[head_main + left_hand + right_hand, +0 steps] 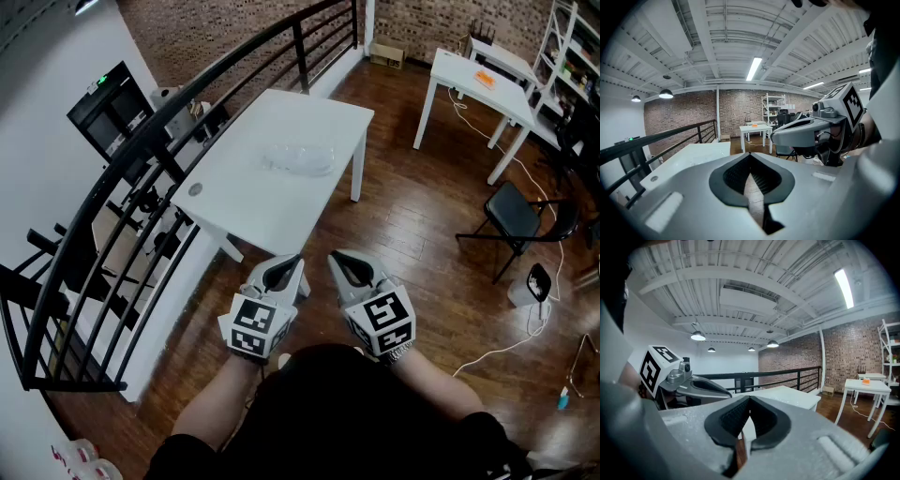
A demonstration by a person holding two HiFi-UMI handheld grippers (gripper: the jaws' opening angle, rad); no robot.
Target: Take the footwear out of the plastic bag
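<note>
A clear plastic bag [300, 157] lies on the white table [253, 202] ahead of me; what it holds cannot be made out from here. Both grippers are held side by side in front of my chest, well short of the table and above the wooden floor. My left gripper [284, 265] is shut with nothing in it, as its own view shows with the jaws [750, 161] meeting. My right gripper [344, 258] is shut and empty too, its tips [749, 404] together. Each gripper view catches the other gripper alongside.
A black railing [141, 197] runs along the table's left side, with a monitor [111, 108] behind it. A second white table [469, 80] carrying an orange object [484, 79] stands at the far right. A black chair [516, 216] and white cables [525, 328] occupy the floor to the right.
</note>
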